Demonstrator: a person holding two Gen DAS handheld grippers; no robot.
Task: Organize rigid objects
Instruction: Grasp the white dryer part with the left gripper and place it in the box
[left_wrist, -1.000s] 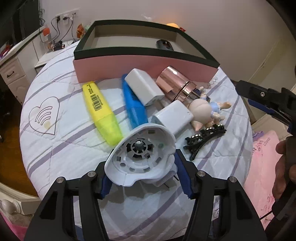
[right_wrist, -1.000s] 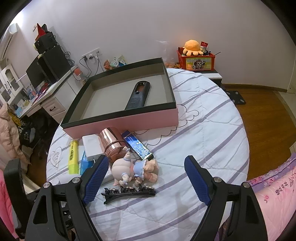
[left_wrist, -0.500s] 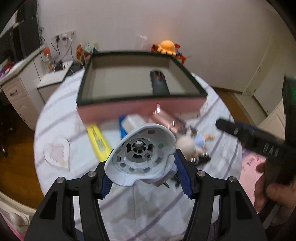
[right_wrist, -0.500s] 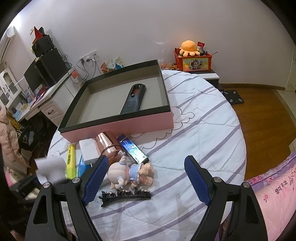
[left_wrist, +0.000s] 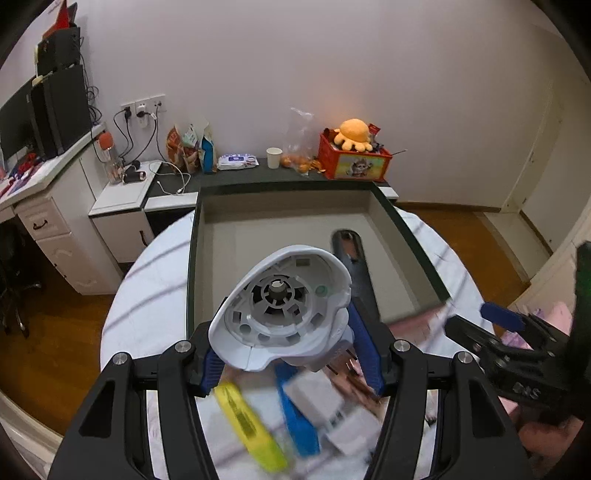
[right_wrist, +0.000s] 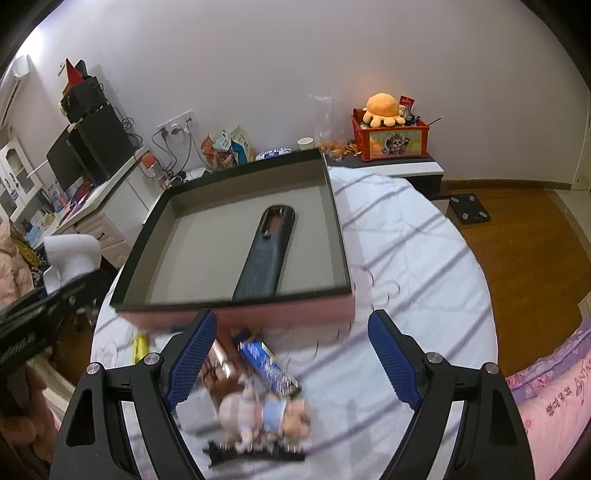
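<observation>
My left gripper (left_wrist: 291, 354) is shut on a white plastic shell part (left_wrist: 280, 306) and holds it in the air, in front of the pink box with the dark green rim (left_wrist: 417, 254). A black remote-like object (right_wrist: 267, 254) lies inside the box (right_wrist: 236, 317). My right gripper (right_wrist: 291, 358) is open and empty above a small doll (right_wrist: 266, 413), a black hair clip (right_wrist: 255, 452) and a blue bar (right_wrist: 267, 363). A yellow highlighter (left_wrist: 247, 424), a blue highlighter (left_wrist: 297, 424) and white adapters (left_wrist: 317, 398) lie below the left gripper, blurred.
The round table has a white striped cloth (right_wrist: 413, 258). A white desk with drawers (left_wrist: 48, 229) stands at the left. A red toy box with an orange plush (right_wrist: 391, 129) is behind. A pink bed (right_wrist: 554, 398) is at the right.
My left gripper has risen and moved forward with the white shell toward the box. My right gripper has also lifted and advanced a little, still open.
</observation>
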